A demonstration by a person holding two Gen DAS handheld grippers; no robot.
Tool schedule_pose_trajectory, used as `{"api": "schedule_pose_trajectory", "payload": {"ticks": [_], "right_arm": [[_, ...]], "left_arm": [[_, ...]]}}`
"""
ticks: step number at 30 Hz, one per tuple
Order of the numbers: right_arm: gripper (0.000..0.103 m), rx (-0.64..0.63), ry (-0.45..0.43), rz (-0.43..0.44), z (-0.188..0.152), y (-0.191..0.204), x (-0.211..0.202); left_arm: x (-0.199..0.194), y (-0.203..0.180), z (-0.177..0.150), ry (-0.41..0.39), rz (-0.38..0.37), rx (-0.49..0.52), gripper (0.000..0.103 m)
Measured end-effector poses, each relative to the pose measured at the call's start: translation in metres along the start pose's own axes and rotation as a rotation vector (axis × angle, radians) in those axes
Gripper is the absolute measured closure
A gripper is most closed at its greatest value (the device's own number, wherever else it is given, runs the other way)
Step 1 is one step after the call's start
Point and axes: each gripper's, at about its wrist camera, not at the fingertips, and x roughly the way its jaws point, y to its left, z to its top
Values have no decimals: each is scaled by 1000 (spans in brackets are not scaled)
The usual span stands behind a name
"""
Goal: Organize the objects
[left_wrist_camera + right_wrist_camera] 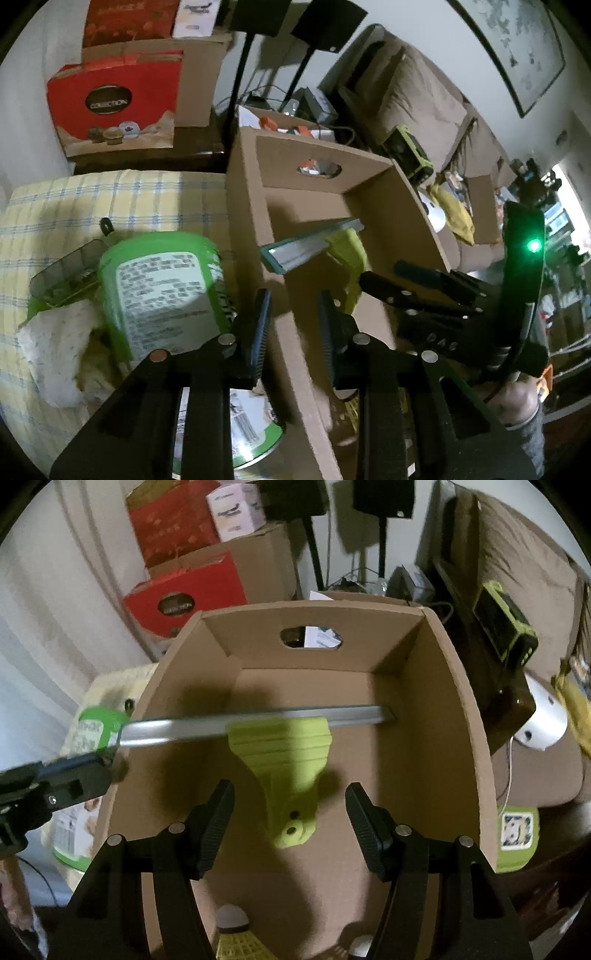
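**Squeegee released over the open box**

At lower left of the right wrist view we see the left gripper [107, 755], whose finger spacing that view does not settle; its own camera shows them apart with nothing between. At centre, the squeegee [288, 760] sits inside the cardboard box [469, 716], blade spanning toward the right wall. Below it the right gripper [290, 827] stands wide apart, empty. We judge placement done; next, the green tub [162, 291] outside the box needs grasping.
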Motion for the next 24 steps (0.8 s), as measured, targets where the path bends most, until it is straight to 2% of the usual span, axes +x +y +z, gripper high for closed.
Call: {"api": "schedule_pose_trajectory", "payload": {"ticks": [5, 12, 16, 18, 24], "right_arm": [[39, -2, 51, -29, 6, 0, 9], [40, -7, 140, -76, 13, 5, 36], [51, -31, 175, -83, 14, 8, 49], [66, -59, 204, -76, 13, 10, 55], [67, -178, 217, -136, 7, 17, 50]], "left_arm": [[-8, 12, 13, -38, -10, -67, 73], [5, 9, 26, -21, 15, -57, 73], [10, 7, 25, -10, 12, -55, 72], [11, 7, 23, -7, 14, -54, 73], [8, 7, 17, 0, 3, -43, 73]]}}
